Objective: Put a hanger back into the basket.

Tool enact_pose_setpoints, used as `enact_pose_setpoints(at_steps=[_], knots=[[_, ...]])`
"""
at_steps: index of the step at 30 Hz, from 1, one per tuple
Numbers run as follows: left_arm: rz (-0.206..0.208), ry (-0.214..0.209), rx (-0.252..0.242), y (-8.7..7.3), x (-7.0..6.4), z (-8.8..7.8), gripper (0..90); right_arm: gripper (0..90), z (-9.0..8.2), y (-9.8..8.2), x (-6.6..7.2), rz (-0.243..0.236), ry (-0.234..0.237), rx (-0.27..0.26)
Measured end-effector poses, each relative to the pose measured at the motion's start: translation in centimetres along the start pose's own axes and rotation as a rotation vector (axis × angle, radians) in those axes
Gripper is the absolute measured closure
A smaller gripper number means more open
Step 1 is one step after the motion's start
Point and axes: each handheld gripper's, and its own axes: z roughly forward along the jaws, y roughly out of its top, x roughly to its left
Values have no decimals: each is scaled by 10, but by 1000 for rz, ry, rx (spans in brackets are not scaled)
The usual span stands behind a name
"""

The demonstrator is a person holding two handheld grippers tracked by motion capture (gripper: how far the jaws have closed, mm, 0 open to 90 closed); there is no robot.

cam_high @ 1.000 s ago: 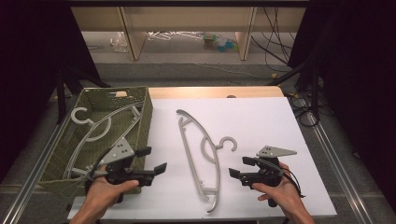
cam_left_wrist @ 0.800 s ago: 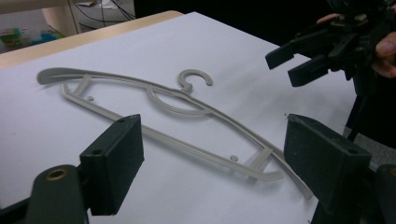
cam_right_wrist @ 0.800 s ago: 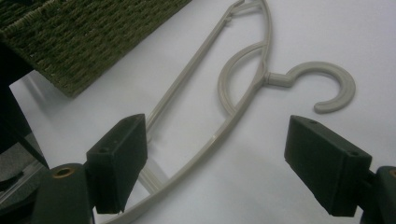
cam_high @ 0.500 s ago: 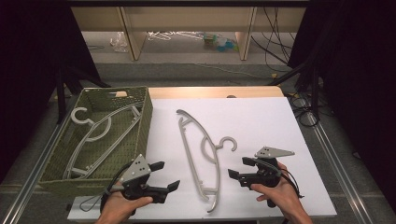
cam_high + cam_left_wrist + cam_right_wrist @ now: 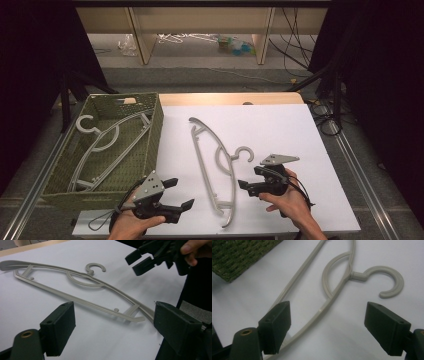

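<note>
From the high view, my left hand-held gripper (image 5: 176,194) has come away from the green basket (image 5: 156,131), where one hanger (image 5: 107,141) already lies, and now sits on the desk (image 5: 280,125) just left of the grey hanger (image 5: 207,162), jaws spread and empty. My right hand-held gripper (image 5: 248,180) has barely moved; it waits just right of that hanger, below its hook, also spread.

In the left gripper view, the grey hanger (image 5: 75,290) lies flat beyond my open jaws, with the other hand-held gripper (image 5: 140,260) above it.

In the right gripper view, the hook (image 5: 387,281) lies between my parted jaws. I judge the second hanger is next for the basket.
</note>
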Motion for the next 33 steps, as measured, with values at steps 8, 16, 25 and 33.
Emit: enact_pose_setpoints(at_steps=[8, 16, 25, 33], knots=[[2, 0, 25, -4, -3, 1, 172, 274, 38, 13, 9, -66, -50, 120], [18, 4, 27, -5, -2, 1, 174, 415, 65, 18, 13, -95, -62, 265], [-8, -27, 35, -9, -1, 2, 174, 550, 77, 26, 13, -153, -101, 354], [-13, -18, 34, -9, -1, 1, 175, 624, 78, 31, 11, -164, -102, 386]])
